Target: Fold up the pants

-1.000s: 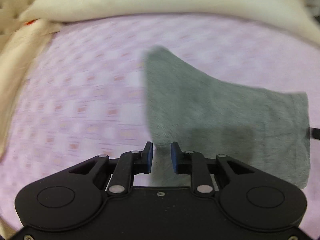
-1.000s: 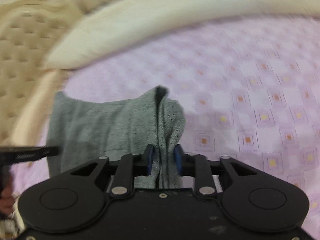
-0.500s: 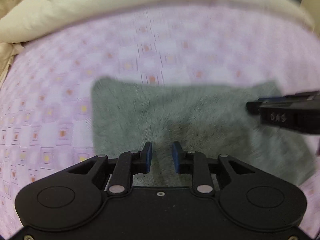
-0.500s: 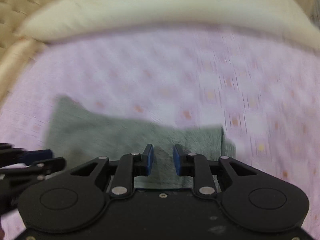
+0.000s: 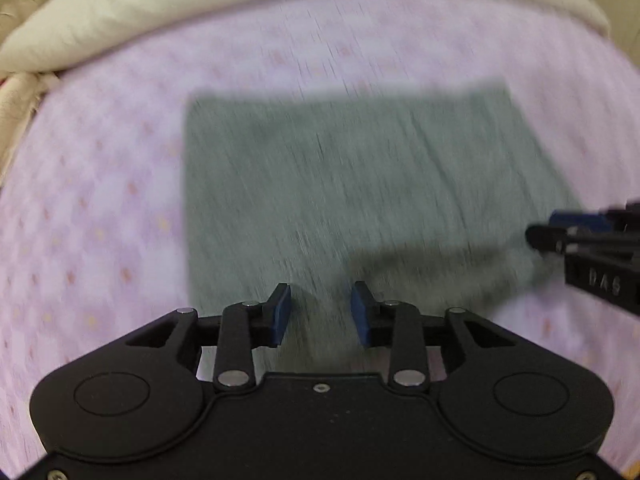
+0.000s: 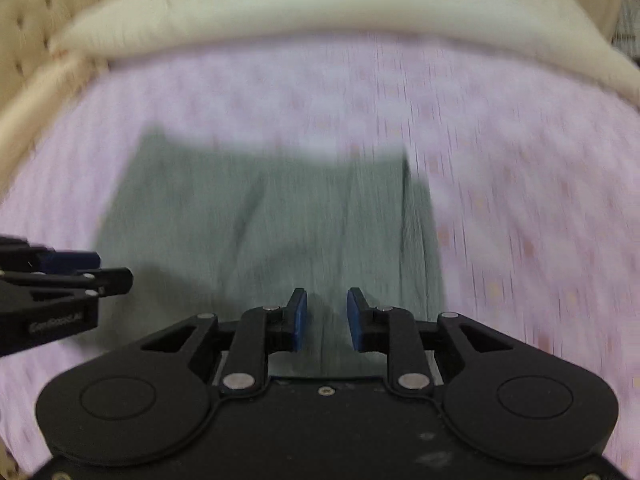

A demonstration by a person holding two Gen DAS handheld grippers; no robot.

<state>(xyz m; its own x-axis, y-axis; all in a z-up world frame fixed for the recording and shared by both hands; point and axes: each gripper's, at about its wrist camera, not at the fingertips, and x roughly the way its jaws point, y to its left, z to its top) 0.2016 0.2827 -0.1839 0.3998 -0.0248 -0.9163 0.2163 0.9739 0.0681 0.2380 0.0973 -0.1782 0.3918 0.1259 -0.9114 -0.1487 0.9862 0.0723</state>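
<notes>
The grey pants (image 5: 340, 180) lie flat as a folded rectangle on the pink patterned bed sheet (image 5: 100, 200). My left gripper (image 5: 320, 296) hovers over the near edge of the cloth. Its jaws are opening, with only flat fabric below the gap and nothing pinched. In the right wrist view the pants (image 6: 260, 220) show a lengthwise crease near their right edge. My right gripper (image 6: 327, 300) is over their near edge, jaws opening too, pads clear of the cloth. Each gripper shows in the other's view: the right gripper (image 5: 560, 236) at the right edge, the left gripper (image 6: 100, 272) at the left edge. Both views are blurred.
A cream duvet (image 5: 200, 8) runs across the far side of the bed, also seen as the cream duvet (image 6: 320, 8) in the right wrist view. A tufted beige headboard (image 6: 32, 0) stands at the far left. Pink sheet (image 6: 520, 200) surrounds the pants.
The pants, held up by both grippers a second ago, now lie flat on the sheet. Both grippers have sunk toward the bed and their jaws stand wider, with the cloth let go.
</notes>
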